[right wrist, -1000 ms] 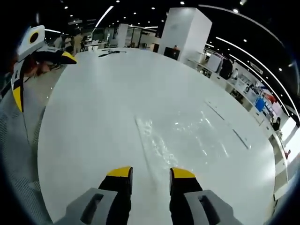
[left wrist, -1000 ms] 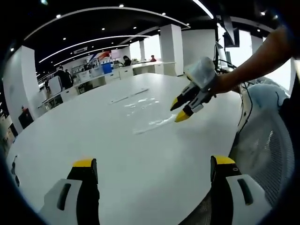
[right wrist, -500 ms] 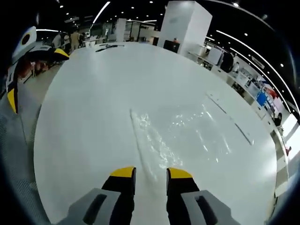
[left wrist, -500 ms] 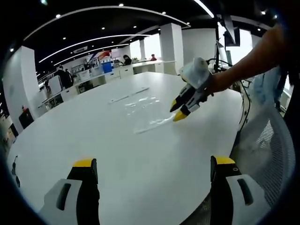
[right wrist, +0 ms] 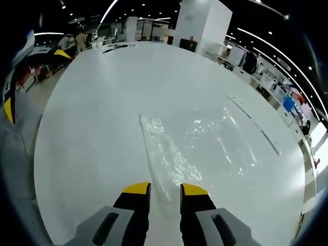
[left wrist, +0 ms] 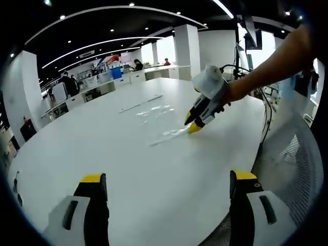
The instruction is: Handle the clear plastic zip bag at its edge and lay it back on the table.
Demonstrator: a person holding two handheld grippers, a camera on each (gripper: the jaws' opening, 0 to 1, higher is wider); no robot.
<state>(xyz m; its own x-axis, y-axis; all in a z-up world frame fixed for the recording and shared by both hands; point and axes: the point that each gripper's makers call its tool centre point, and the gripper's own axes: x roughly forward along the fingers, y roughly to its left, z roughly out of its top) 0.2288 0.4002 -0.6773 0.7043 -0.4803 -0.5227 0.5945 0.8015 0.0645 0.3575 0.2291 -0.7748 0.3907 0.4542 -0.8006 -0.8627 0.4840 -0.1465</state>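
The clear plastic zip bag [left wrist: 156, 115] lies flat and crinkled on the white table [left wrist: 92, 138]. In the left gripper view a person's arm reaches in from the right, holding my right gripper [left wrist: 191, 122] with its yellow tips down at the bag's near edge. In the right gripper view the bag [right wrist: 200, 146] spreads ahead, and its long near edge runs into the narrow gap of my right gripper [right wrist: 165, 189]; the jaws stand a little apart on either side of that edge. My left gripper [left wrist: 168, 177] hangs wide open over the table's near part, holding nothing.
A grey mesh chair [left wrist: 292, 164] stands by the table's edge at the right. My left gripper [right wrist: 10, 92] shows at the far left of the right gripper view. White columns [right wrist: 202, 25], desks and people fill the office beyond.
My right gripper has moved forward and down onto the bag's near edge, and its jaws have narrowed. The left gripper has stayed still and open.
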